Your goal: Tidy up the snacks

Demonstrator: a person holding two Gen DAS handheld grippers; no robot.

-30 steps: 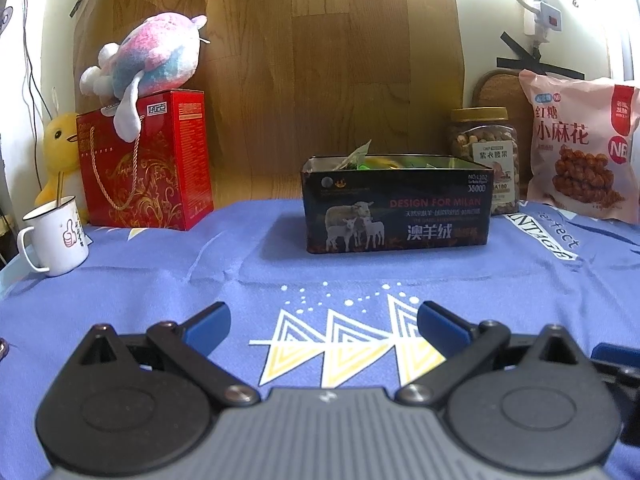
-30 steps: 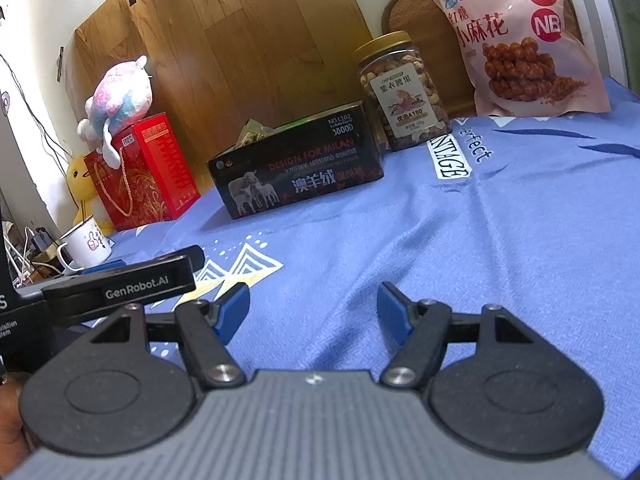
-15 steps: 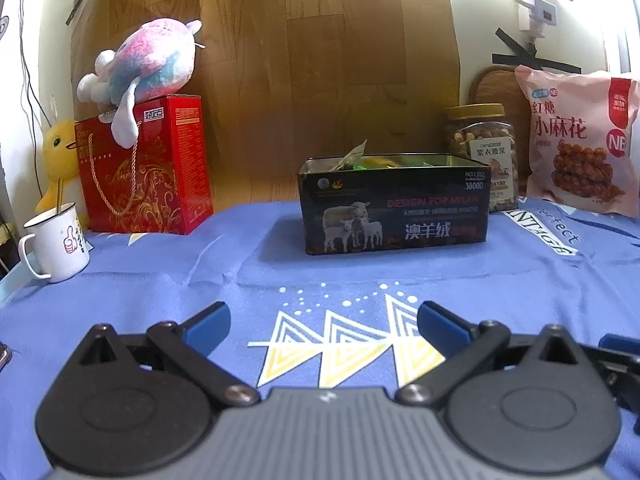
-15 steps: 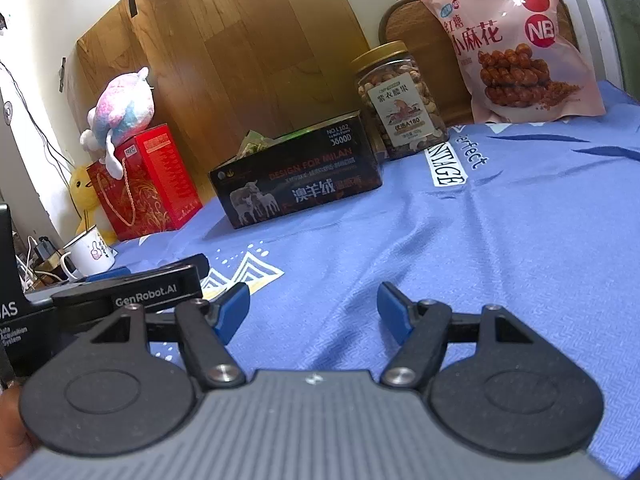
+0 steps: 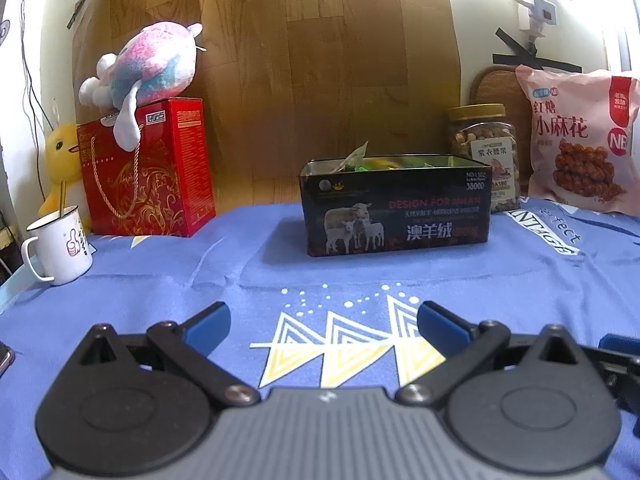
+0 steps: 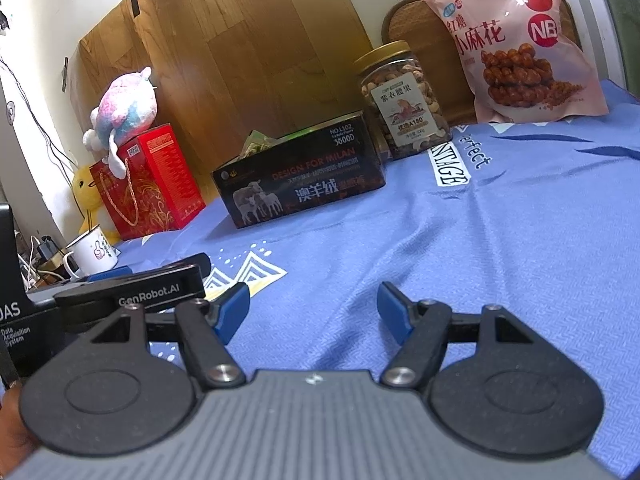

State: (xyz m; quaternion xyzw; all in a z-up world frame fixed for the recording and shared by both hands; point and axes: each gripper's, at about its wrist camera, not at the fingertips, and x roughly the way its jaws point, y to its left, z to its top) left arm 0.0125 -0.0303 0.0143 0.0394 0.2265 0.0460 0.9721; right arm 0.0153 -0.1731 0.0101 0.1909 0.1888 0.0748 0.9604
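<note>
A black open tin [image 5: 396, 208] [image 6: 300, 184] with sheep printed on its side stands on the blue cloth, with snack packets showing above its rim. Right of it stands a clear nut jar [image 5: 486, 156] [image 6: 400, 100] with a gold lid. A pink snack bag [image 5: 580, 140] [image 6: 516, 40] leans against the wall at the far right. My left gripper [image 5: 322, 322] is open and holds nothing, low over the cloth, well short of the tin. My right gripper [image 6: 314, 306] is also open with nothing between its fingers. In the right wrist view the left gripper's body [image 6: 132, 288] lies at the left.
A red gift bag [image 5: 148, 172] with a pink plush toy [image 5: 144, 68] on top stands at the back left. A white mug [image 5: 60, 244] and a yellow plush [image 5: 62, 160] are at the left edge. A wooden board [image 5: 320, 60] leans on the wall.
Both grippers have drawn back and dropped slightly, with the scene shifting a little in each view. Their fingers stay open. Nothing on the cloth has moved.
</note>
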